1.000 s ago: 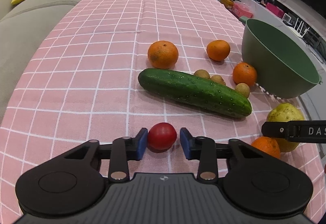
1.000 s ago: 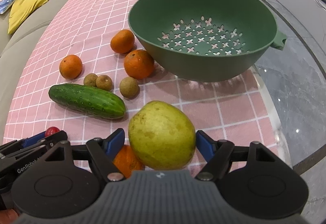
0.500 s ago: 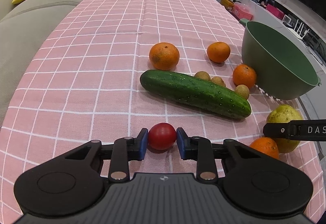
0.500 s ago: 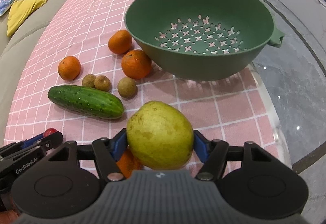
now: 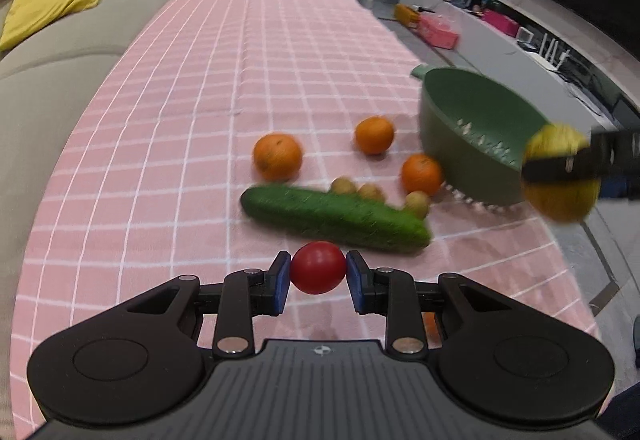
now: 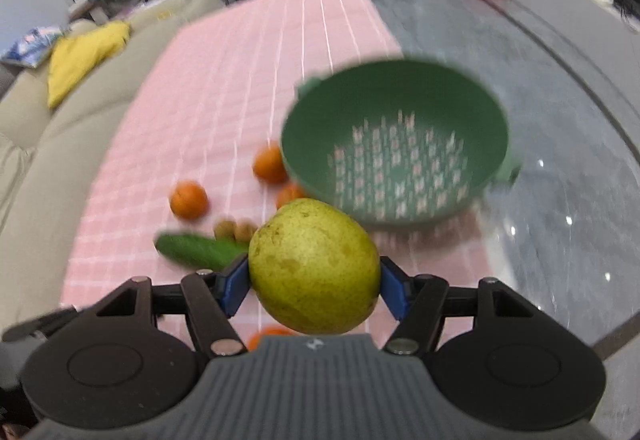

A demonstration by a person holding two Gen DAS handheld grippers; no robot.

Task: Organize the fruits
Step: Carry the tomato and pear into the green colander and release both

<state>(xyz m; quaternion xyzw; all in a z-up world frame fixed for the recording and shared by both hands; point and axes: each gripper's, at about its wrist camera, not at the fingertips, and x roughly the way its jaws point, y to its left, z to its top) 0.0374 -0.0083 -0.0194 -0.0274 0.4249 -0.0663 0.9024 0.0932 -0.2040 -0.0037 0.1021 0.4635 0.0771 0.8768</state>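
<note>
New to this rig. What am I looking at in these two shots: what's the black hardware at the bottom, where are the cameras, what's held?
No robot arm: a person holds a two-finger gripper in each hand, each with a fisheye camera looking along its fingers. The black hardware is the gripper itself.

Left wrist view: the left gripper is shut on a small red fruit.

Right wrist view: the right gripper is shut on a yellow-green pear, lifted off the table.

On the pink checked tablecloth lie a cucumber, several oranges, one at, small brown fruits and a green colander, which looks empty.
</note>
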